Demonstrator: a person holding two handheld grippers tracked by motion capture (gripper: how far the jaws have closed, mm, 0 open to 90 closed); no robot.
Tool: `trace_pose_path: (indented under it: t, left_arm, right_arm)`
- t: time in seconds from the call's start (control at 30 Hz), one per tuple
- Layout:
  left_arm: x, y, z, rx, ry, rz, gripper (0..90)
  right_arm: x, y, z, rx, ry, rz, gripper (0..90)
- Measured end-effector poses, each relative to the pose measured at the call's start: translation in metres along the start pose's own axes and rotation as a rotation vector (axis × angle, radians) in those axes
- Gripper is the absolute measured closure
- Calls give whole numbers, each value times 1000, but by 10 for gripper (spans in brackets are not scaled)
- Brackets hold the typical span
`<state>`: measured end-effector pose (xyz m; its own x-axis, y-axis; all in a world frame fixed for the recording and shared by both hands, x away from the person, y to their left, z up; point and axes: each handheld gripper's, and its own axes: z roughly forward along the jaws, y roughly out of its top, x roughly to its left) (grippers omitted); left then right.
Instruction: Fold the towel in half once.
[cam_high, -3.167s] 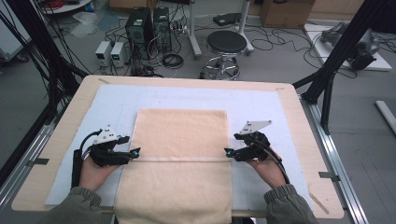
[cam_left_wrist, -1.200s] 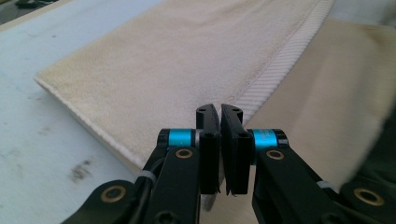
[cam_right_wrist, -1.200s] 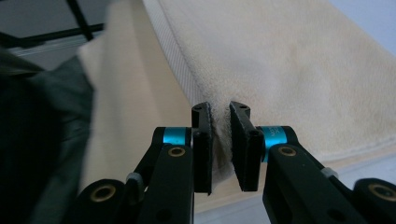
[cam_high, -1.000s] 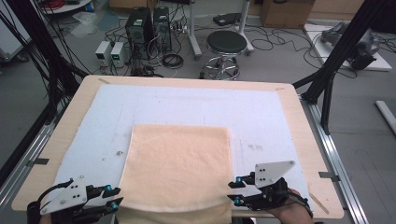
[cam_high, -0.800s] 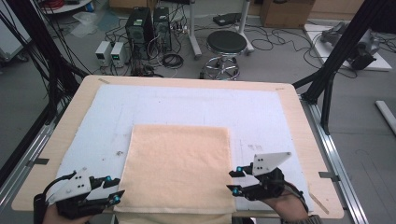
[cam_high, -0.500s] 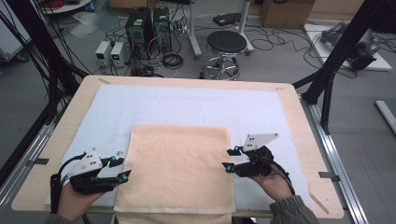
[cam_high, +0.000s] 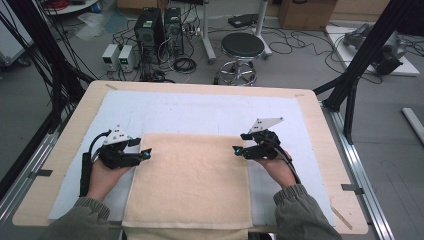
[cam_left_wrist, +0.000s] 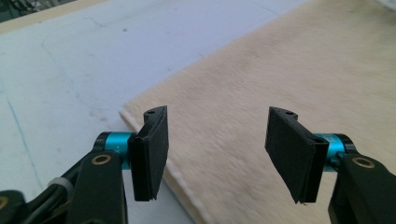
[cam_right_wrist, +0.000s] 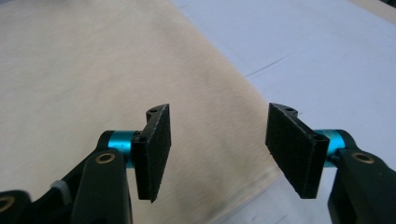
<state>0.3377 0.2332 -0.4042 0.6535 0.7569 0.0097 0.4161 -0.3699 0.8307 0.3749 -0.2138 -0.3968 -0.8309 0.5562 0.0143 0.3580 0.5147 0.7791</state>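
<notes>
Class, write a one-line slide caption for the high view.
Two open claws, left claw and right claw, poised at the beige towel's far corners.

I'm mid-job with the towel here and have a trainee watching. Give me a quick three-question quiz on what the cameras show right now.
1. True or false: the left tool is clamped on the beige towel.
2. Which edge of the towel hangs over the table? A) the far edge B) the near edge, on the person's side C) neither
3. Fill in: the right tool sits at the towel's far ____ corner.

Key
1. False. In the left gripper view its jaws stand apart over the towel's corner, gripping nothing; they have just been opening.
2. B
3. right. Its jaws are also apart and have just been opening, with only towel edge below them.
</notes>
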Motion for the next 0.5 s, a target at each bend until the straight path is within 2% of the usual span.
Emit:
trace_pose_path:
  t: [0.07, 0.13, 0.23, 0.27, 0.33, 0.43, 0.5]
  left_arm:
    - [5, 5, 7, 10, 13, -4, 390]
    - [12, 7, 14, -3, 20, -20, 384]
    - [20, 6, 23, 35, 35, -29, 385]
    - [24, 5, 26, 46, 37, -43, 385]
    - [28, 0, 34, 68, 12, -100, 384]
    - [28, -2, 41, 108, 13, -89, 378]
    - [28, -3, 44, 111, 12, -95, 377]
  right_arm:
    - [-10, 1, 9, 21, -11, 19, 367]
    - [-15, 1, 15, 36, -18, 33, 354]
    - [-21, -5, 25, 60, -25, 45, 327]
    - [-23, -7, 27, 72, -27, 53, 327]
    - [-26, -10, 31, 88, -14, 68, 324]
    - [-26, -12, 36, 98, 2, 58, 345]
    - [-25, -13, 40, 122, 28, 46, 388]
